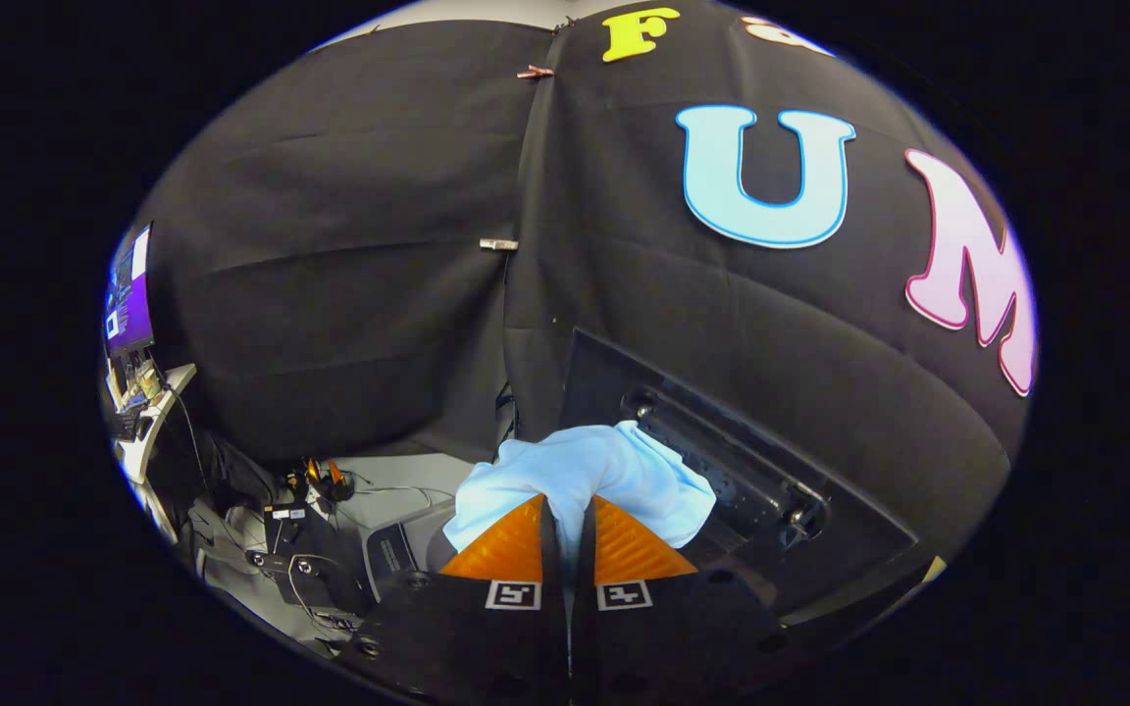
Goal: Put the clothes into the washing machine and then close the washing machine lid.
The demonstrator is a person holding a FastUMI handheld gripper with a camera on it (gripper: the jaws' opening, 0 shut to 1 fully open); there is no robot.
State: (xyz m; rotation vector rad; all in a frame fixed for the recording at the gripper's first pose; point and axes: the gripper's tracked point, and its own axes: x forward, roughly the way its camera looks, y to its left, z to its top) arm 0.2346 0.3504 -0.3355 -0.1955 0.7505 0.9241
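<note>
The fingers [566, 534] are clenched on a pale blue cloth [590, 476], which is held aloft before the raised black lid [722, 461]. The grip looks narrow; the bunched cloth could be snagged on the lid's hinge hardware [800, 515] or dropped short.

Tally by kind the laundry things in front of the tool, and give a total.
Light blue cloth, pinched between the fingers of the shut tool: 1
Raised dark washing machine lid, just beyond the cloth: 1
Total: 2
</note>
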